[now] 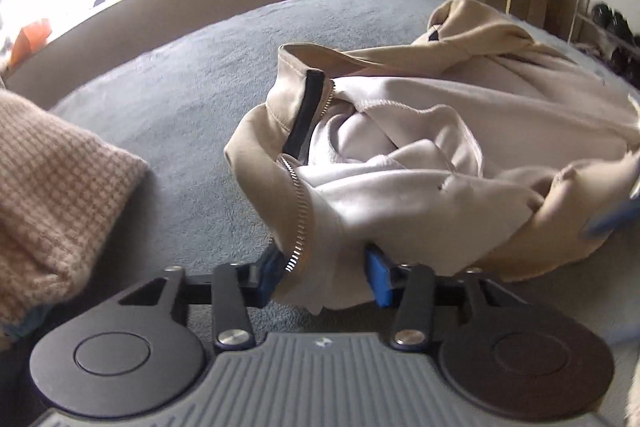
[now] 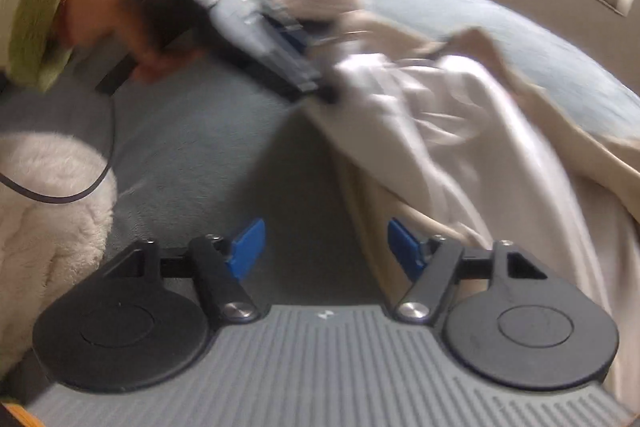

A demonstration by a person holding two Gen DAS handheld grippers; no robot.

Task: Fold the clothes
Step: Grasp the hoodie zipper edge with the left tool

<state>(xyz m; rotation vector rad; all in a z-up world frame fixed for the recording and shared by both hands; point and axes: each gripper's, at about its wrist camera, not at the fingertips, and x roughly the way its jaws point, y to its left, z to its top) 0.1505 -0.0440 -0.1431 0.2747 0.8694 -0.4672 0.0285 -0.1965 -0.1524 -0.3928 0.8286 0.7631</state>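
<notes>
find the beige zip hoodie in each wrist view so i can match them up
Left wrist: the beige zip hoodie fills centre and right, its zipper edge clamped in the left claw.
Right wrist: it drapes down the right half, beside the open right claw.
Shared landmark: the grey-blue bed cover.

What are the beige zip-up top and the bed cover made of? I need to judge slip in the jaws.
Beige zip-up top: looks like soft fleece-backed knit, matte outside, paler brushed inside; metal-looking zipper. Grey-blue bed cover: plush, fuzzy nap, probably fleece.

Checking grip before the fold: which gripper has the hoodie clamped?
The left gripper, pinching the beige hoodie by its zipper edge; the right gripper is open, holding nothing.
</notes>
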